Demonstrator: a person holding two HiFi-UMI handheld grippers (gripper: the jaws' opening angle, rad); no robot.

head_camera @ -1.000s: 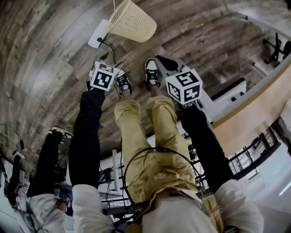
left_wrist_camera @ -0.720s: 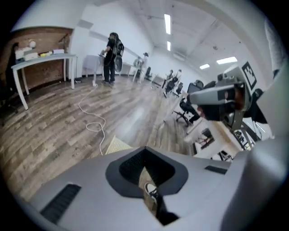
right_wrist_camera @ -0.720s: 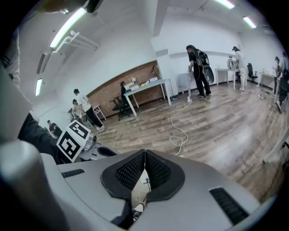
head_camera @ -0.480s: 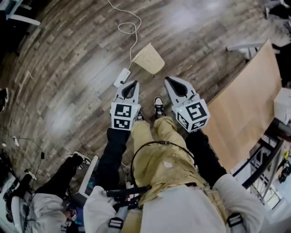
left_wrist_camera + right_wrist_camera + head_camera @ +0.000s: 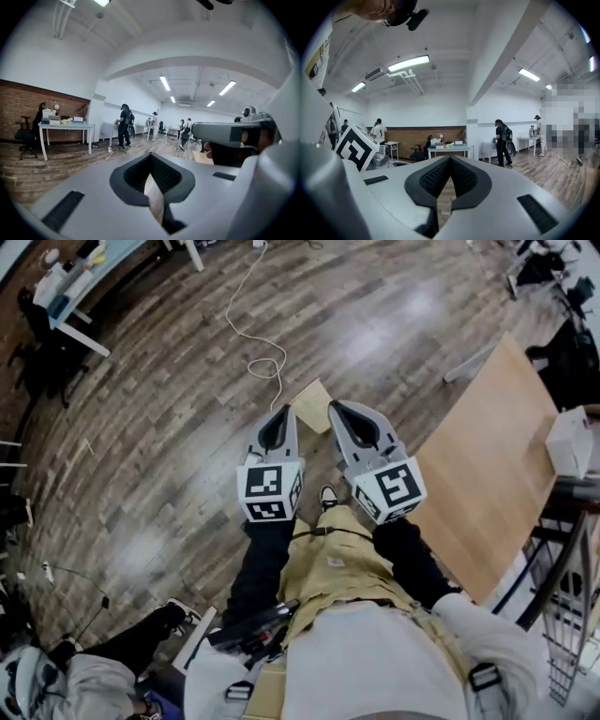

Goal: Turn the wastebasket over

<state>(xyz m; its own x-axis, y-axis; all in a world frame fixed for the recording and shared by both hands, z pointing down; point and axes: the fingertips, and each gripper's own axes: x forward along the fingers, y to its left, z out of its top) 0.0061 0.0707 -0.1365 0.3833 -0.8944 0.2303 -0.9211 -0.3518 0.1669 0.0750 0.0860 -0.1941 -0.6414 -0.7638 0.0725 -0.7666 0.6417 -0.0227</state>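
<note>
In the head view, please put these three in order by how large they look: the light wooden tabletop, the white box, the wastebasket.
1. light wooden tabletop, clearly the largest.
2. white box.
3. wastebasket. Only a corner of it shows, so its place below the box is unsure.

Bright, even indoor light. Long white fluorescent ceiling strips (image 5: 165,83) sit high above the left gripper (image 5: 151,156) fingers (image 5: 133,176); one more strip is up and left of the right gripper (image 5: 450,158) fingers, slightly blown out. In the head view there are pale glare patches on the grey-brown wood plank floor (image 5: 412,310) beyond the fingertips, and the shadows are soft and faint. Both gripper views are heavy fisheye – black vignette at the corners, walls and ceiling beams bowed. The grey shells nearest each lens, below the fingers, are soft; the room past the fingertips is sharper. The head view bends at its edges – crisp mid-frame.
</note>
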